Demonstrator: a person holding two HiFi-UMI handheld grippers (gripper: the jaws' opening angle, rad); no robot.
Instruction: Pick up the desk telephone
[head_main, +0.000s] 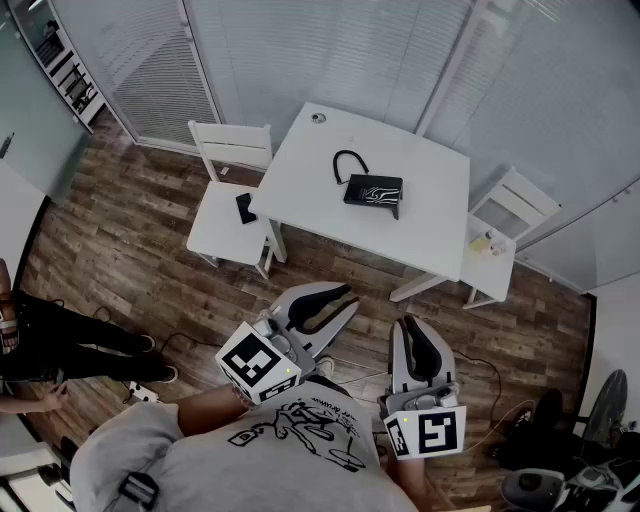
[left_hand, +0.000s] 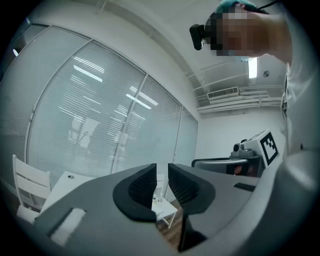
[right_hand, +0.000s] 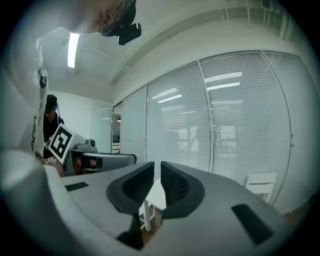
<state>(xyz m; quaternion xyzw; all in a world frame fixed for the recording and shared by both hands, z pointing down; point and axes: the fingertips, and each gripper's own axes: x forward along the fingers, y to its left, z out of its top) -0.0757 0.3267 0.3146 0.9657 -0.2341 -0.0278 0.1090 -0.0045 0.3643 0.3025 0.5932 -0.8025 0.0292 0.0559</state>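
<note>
Office with wood floor (head_main: 150, 270): white worktop (head_main: 310, 170) is carrying the black desk telephone (head_main: 373, 190) near its middle, well apart from left gripper (head_main: 335, 300) and right gripper (head_main: 415, 335), both hanging near the person (head_main: 270, 450), fingers (left_hand: 140, 189) clenched empty, seemingly awaiting the reach.

White worktop (head_main: 420, 215) at centre frame, standing on a wood floor (head_main: 130, 270). Left of it, a white chair (head_main: 222, 225) bearing a small black object (head_main: 246, 207); right, a second chair (head_main: 508, 215) bearing small bottles (head_main: 487, 241). Blinds (head_main: 300, 50) across the top.
</note>
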